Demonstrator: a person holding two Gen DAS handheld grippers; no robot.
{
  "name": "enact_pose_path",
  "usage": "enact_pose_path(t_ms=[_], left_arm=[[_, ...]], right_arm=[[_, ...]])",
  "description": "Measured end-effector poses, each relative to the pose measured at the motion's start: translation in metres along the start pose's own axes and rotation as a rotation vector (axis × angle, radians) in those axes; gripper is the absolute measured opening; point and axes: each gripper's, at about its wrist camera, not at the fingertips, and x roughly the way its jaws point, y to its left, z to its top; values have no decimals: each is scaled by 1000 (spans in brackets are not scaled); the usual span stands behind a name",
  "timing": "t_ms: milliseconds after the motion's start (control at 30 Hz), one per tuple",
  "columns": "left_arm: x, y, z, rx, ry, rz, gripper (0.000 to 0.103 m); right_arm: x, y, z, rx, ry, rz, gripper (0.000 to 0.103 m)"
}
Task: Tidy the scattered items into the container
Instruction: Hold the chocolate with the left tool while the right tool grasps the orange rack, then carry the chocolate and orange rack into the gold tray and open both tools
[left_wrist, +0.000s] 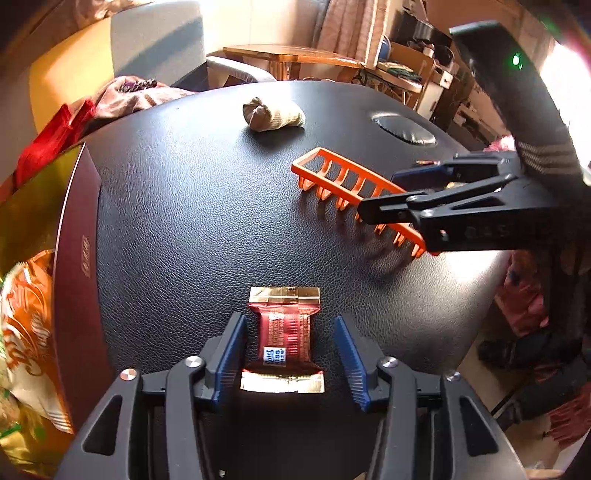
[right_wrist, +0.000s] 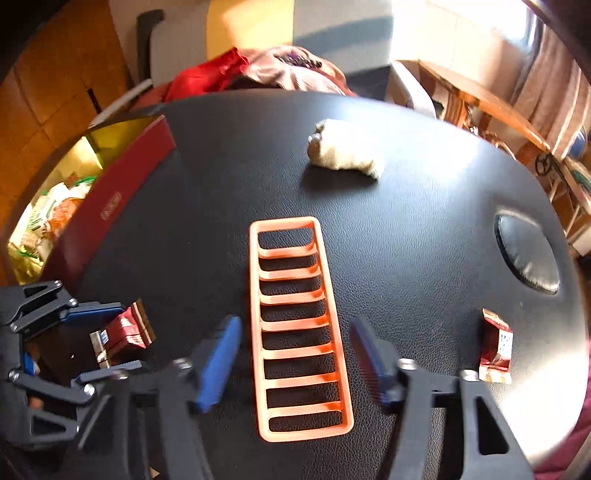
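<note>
Risk sits mainly with the two thin, flat things under the grippers. The left gripper (left_wrist: 290, 360) is spread wide with a red-and-gold snack packet (left_wrist: 283, 338) lying flat between its fingers, near the worktop's (left_wrist: 184, 206) near edge; neither pad touches it. Such a slick foil packet could buckle or skid on the black leather-grained surface as the fingers close, and a shallow pinch on a crimped end might let it slip out over the short carry to the red box (left_wrist: 75, 258) at the left edge, which already holds bright wrappers.

The right gripper (right_wrist: 295, 363) is also wide open, straddling the near end of an orange slotted rack (right_wrist: 297, 325) in the middle. Gripped at one end, the long rack would likely tilt and swing, perhaps knocking the rolled sock (right_wrist: 343, 153) toward the far edge. A second packet (right_wrist: 496, 349) lies close to the right edge, where a nudge could send it off.
</note>
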Motion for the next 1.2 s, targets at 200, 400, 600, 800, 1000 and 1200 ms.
enact_pose_path(t_ms=[200,400,600,800,1000,1200], left_arm=[[0,-2,-2,5,-4,31,52],[0,-3,1,-2,10,40,53],[-2,-4,-2,5,11,64,53],[-4,-1,-4,-5,-6,84,50],[-6,3,-8,-24,-15,73,49],[-14,3,-8,-28,-43,73,36]], right_arm=[[-5,-1,-8,49,-11,3,51],[-3,3,-13,54,-23,-4,51],[8,2,-5,54,-17,-4,51],[5,4,-17,53,-42,-2,50],[1,7,-29,106,-80,-45,50],[-5,11,-41,183,-126,-52,50]])
